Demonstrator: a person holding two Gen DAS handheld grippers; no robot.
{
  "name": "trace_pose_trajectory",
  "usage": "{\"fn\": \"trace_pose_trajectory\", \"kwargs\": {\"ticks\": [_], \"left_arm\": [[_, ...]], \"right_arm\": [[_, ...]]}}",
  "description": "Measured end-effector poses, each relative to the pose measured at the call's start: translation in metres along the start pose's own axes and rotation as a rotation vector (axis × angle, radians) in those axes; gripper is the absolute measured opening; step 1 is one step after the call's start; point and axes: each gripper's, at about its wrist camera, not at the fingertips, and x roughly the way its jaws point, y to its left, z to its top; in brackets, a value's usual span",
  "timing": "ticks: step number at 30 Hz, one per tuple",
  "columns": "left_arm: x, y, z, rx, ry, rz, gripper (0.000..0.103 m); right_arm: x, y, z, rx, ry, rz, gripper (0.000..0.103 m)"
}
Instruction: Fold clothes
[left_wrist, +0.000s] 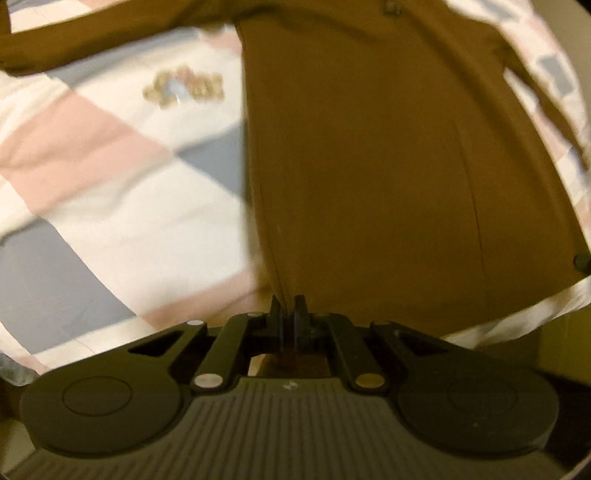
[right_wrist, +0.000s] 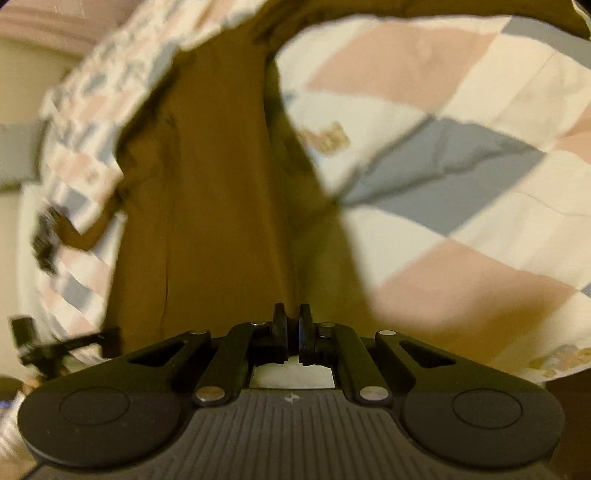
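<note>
A brown garment (left_wrist: 369, 155) lies spread over a checked bedspread (left_wrist: 110, 177), its body running away from me and a sleeve stretching to the far left. My left gripper (left_wrist: 289, 306) is shut on the garment's near hem. In the right wrist view the same brown garment (right_wrist: 207, 206) hangs lengthwise in front of me, and my right gripper (right_wrist: 291, 317) is shut on its near edge. The left gripper (right_wrist: 48, 236) shows blurred at the far left there, holding another corner of the cloth.
The bedspread (right_wrist: 461, 147) has pink, grey and cream squares with small bear prints (left_wrist: 184, 86). The bed's edge and a yellowish wall or floor (left_wrist: 561, 339) show at the right. A dark device (right_wrist: 37, 347) sits at the lower left of the right wrist view.
</note>
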Motion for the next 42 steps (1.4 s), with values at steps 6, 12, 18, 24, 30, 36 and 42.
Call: {"fn": "trace_pose_trajectory", "kwargs": {"ticks": [6, 12, 18, 24, 30, 36, 42], "left_arm": [[0.025, -0.001, -0.009, -0.025, 0.122, 0.095, 0.032], [-0.057, 0.023, 0.031, -0.099, -0.015, 0.084, 0.034], [-0.108, 0.038, 0.207, -0.107, -0.312, -0.093, 0.037], [-0.048, 0.042, 0.394, -0.069, -0.252, -0.226, 0.039], [0.039, 0.064, 0.437, -0.270, -0.037, -0.362, 0.042], [0.068, 0.070, 0.425, -0.362, 0.035, -0.462, 0.044], [0.062, 0.057, 0.424, -0.275, -0.066, -0.383, 0.006]], "right_arm": [[0.065, -0.022, -0.004, -0.021, 0.132, -0.147, 0.017], [0.030, -0.006, 0.037, -0.229, 0.138, -0.211, 0.071], [-0.014, 0.015, 0.166, -0.266, -0.046, -0.094, 0.069], [0.036, 0.111, 0.319, -0.466, -0.139, 0.023, 0.066], [0.116, 0.187, 0.411, -0.538, -0.110, 0.091, 0.066], [0.196, 0.212, 0.446, -0.554, -0.017, 0.139, 0.066], [0.223, 0.224, 0.448, -0.589, 0.073, 0.204, 0.009]]}}
